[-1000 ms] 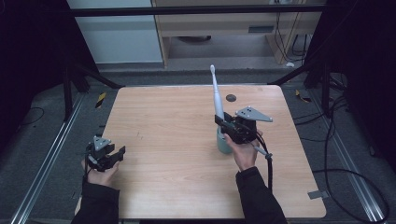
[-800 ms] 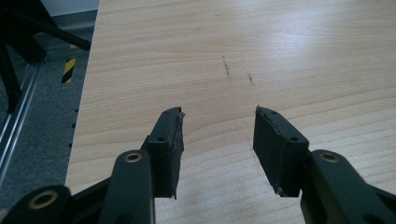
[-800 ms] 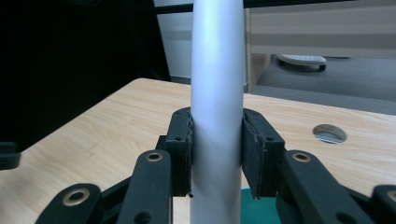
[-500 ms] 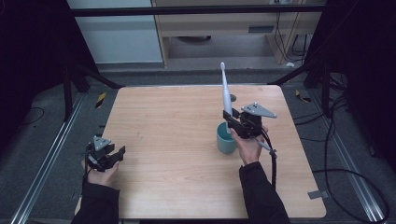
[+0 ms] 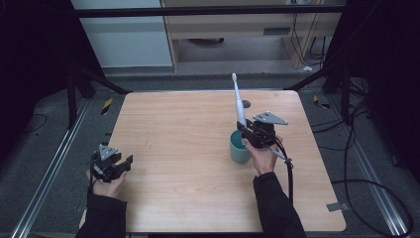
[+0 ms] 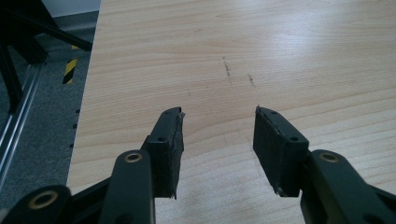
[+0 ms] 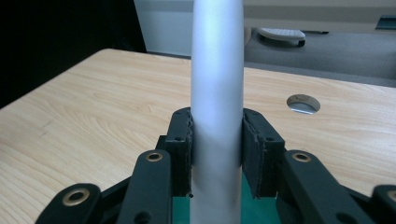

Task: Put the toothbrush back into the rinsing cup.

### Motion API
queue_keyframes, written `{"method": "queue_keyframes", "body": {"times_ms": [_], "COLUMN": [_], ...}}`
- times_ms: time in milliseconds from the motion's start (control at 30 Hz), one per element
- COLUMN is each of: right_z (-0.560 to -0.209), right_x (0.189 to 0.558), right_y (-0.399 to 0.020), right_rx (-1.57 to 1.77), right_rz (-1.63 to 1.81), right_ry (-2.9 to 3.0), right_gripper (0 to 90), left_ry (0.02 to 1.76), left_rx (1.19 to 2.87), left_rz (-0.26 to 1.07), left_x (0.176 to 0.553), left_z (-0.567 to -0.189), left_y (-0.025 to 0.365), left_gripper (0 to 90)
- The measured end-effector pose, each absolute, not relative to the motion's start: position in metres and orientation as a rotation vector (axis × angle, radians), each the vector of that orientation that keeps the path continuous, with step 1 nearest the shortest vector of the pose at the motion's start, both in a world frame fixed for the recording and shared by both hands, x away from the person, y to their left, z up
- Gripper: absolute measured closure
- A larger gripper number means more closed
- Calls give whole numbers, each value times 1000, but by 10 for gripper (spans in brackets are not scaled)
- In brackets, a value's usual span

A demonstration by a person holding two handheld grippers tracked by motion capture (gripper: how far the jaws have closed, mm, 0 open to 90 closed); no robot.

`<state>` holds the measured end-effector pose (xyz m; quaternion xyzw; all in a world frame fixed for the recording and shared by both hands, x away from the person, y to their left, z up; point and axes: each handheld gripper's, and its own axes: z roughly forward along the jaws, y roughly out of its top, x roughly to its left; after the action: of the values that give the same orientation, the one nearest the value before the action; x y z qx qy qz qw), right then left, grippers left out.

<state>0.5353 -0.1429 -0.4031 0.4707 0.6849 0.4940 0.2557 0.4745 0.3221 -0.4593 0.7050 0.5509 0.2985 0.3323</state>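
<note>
The right claw pinches the lower handle of a white toothbrush, both pads pressed against it, and holds it nearly upright with the bristle end up. A second ago the toothbrush leaned over the teal cup; now it stands straighter and its base hangs at the cup's mouth — the right gripper view shows green just below the jaws. It looks ready to be lowered in. The left claw rests spread and empty at the table's near-left edge, unchanged.
</note>
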Motion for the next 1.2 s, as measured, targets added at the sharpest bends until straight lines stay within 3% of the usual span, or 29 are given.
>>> {"method": "queue_keyframes", "body": {"times_ms": [1200], "right_z": [-428], "right_x": [537], "right_y": [-135], "right_rx": [1328], "right_rz": [1140], "right_ry": [1973], "right_gripper": [660], "left_ry": [1437], "left_rx": [1845], "left_rz": [784], "left_x": [474], "left_z": [-459], "left_y": [321], "left_gripper": [524]}}
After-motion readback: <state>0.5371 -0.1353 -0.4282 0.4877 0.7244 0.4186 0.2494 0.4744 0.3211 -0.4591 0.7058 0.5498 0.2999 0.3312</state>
